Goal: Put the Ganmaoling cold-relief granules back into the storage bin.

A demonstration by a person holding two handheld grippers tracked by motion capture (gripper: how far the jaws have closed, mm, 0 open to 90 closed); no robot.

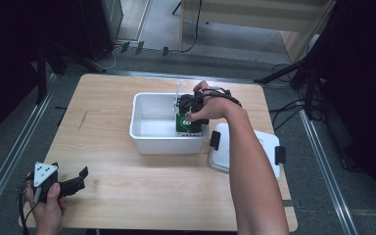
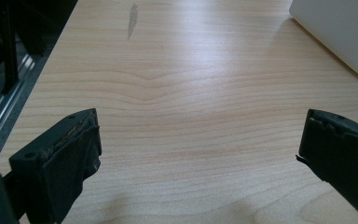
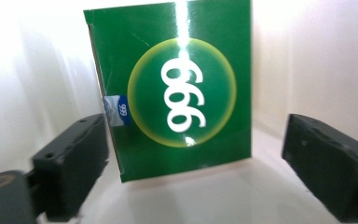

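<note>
The green box (image 3: 175, 88) stands upright in the white bin (image 1: 142, 134), against its right wall. The right claw (image 3: 193, 163) straddles it, jaws wide and clear, apparently releasing it. The left claw (image 2: 198, 154) gapes idle over the bench (image 2: 191, 93).

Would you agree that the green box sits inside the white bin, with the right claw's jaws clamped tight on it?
Not quite: the jaws are not clamped. The right gripper view shows the right claw with its jaws spread wide, a clear gap on the one side, the other beside the green box with no squeeze. The box does sit inside the white bin.
</note>
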